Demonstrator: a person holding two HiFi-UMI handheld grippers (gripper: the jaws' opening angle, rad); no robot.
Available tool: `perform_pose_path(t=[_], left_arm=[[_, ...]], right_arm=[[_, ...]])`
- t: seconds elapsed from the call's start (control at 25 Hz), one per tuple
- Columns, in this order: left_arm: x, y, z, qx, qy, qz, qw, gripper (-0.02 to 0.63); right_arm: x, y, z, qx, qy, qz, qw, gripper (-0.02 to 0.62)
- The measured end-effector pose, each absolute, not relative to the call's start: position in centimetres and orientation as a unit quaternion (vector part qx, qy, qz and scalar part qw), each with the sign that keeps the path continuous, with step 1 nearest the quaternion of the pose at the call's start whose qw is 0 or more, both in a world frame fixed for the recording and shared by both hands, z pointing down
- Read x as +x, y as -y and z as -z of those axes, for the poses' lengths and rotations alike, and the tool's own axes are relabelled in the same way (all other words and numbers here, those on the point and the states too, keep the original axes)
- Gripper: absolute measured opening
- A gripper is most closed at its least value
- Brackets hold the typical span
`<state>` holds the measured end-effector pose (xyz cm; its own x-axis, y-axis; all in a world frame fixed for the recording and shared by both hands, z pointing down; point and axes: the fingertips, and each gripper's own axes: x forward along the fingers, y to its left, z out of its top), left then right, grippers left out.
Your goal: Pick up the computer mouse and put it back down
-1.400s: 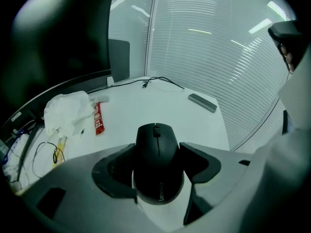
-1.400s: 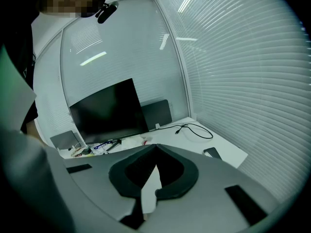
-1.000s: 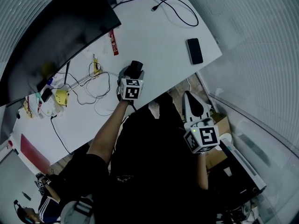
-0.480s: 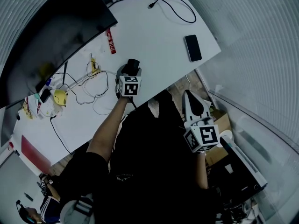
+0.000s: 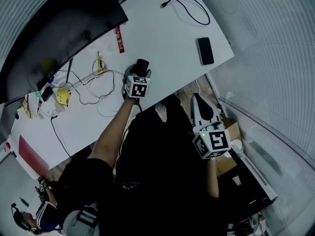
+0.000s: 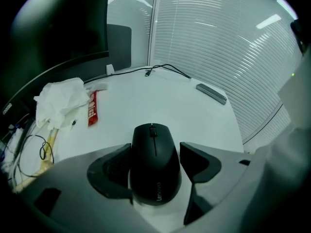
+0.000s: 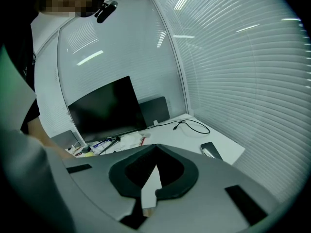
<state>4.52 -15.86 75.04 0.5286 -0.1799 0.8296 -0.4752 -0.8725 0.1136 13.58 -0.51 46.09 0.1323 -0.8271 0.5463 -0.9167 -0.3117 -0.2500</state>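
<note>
Jaws of the left gripper point(image 6: 156, 153) are set apart astride the computer mouse point(image 6: 154, 171), the grasp being judged pending and closure called for next; those of the right gripper point(image 7: 155, 146) are pressed together, empty, well apart from the mouse.

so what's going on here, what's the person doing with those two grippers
A person holds a gripper in each hand at a white desk. The left gripper has its jaws apart around a black computer mouse that seems to lie on the desk; a gap shows at one jaw, so it isn't clamped. The right gripper is shut and empty, held off beside the desk.
</note>
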Motion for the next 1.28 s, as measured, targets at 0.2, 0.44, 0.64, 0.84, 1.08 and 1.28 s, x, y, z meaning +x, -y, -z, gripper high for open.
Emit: perform_pose_path(t=[0.2,0.44,0.64,0.84,1.08,1.28], left_arm=[[4.6,15.7,-74.4,0.867,0.192,-0.431,0.158,0.311],[3.9,16.0,-72.4,0.872,0.223,-0.404,0.162,0.311],[2.6,15.9,-69.0,0.871,0.247,-0.386,0.178,0.303],[1.3,15.2,-67.1,0.875,0.264,-0.361,0.186,0.145],[-0.4,14.4,-65.4,0.877,0.291,-0.332,0.188,0.008],[-1.5,14.1,-63.2,0.878,0.315,-0.308,0.187,0.006]], right_arm=[[13.3,0.4,-46.2,0.741,0.591,-0.309,0.075,0.0],[13.3,0.3,-46.1,0.733,0.604,-0.305,0.073,0.0],[12.8,0.7,-45.9,0.716,0.625,-0.301,0.072,0.0],[12.1,1.4,-46.1,0.695,0.649,-0.3,0.073,0.0],[11.0,2.3,-46.4,0.666,0.68,-0.298,0.079,-0.001],[10.4,2.9,-46.8,0.64,0.704,-0.298,0.086,0.0]])
